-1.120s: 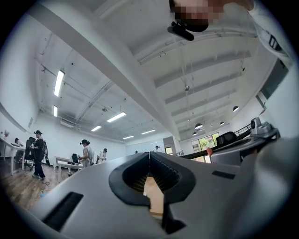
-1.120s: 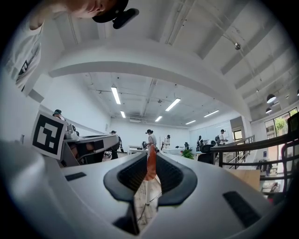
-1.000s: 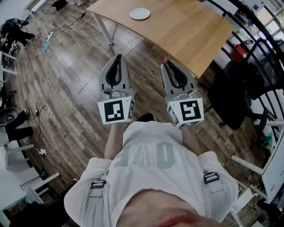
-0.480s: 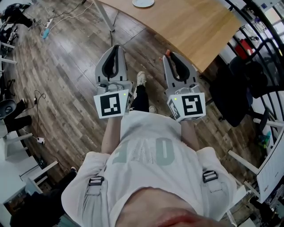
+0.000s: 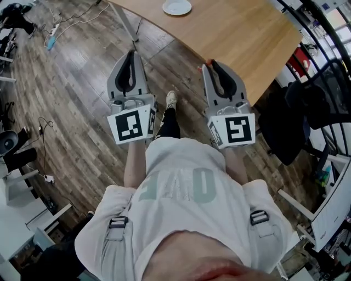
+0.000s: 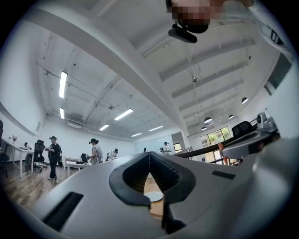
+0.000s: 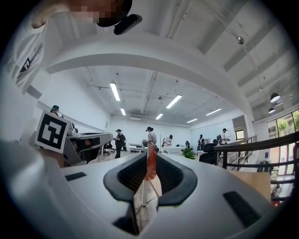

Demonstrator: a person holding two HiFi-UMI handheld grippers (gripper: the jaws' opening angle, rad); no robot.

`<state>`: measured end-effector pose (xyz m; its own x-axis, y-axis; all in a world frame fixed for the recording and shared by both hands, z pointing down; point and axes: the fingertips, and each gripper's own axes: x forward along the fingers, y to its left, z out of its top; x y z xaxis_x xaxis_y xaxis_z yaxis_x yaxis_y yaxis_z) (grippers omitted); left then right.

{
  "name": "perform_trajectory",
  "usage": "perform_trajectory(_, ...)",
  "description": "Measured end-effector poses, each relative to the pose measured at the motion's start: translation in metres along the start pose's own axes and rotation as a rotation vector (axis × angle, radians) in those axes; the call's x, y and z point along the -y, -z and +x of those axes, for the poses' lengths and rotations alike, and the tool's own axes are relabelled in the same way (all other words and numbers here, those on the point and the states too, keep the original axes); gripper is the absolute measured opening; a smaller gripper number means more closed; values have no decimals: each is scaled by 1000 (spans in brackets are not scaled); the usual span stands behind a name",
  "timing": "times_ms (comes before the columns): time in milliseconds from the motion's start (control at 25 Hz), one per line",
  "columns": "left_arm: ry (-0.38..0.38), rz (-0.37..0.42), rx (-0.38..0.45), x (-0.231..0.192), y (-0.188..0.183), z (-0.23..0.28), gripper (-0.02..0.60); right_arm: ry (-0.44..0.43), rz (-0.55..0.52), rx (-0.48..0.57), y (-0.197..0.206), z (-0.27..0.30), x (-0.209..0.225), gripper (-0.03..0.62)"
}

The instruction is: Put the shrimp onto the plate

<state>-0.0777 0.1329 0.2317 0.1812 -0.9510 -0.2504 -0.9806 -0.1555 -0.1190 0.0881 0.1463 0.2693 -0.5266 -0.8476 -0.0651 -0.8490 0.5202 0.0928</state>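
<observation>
With the right gripper (image 5: 211, 66) clamped on the shrimp (image 7: 151, 163), carry it level to the plate (image 5: 177, 6) at eleven o'clock; the left gripper (image 5: 130, 54) is closed and empty.

Bright, even indoor light; fisheye distortion.
Ceiling strip lights (image 6: 62, 84) glare white in both gripper views, black vignette at their corners; left gripper (image 6: 149, 154) body soft near the lens; head view sharp, shadows faint.

No legible text; shirt (image 5: 176, 185) lettering indistinct
</observation>
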Motion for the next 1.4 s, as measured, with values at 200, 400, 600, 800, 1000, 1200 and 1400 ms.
perform_trajectory(200, -4, -30, 3, -25, 11, 50, 11, -10, 19, -26, 5, 56, 11, 64)
perform_trajectory(400, 18, -51, -3, -46, 22, 104, 11, 9, 22, -31, 0, 114, 32, 64)
perform_trajectory(600, 31, -12, -38, -70, 39, 152, 11, 9, 19, -34, -4, 176, 48, 64)
perform_trajectory(800, 73, 58, -62, -92, 52, 199, 10, 19, 16, -33, -4, 237, 52, 64)
perform_trajectory(1000, 104, 18, -52, -106, 64, 241, 11, 54, 16, -58, 0, 267, 68, 65)
perform_trajectory(1200, 127, -34, -74, -105, 85, 263, 11, 106, 30, -102, 14, 274, 85, 64)
perform_trajectory(1400, 144, -55, -87, -93, 96, 284, 11, 123, 25, -118, 21, 285, 109, 65)
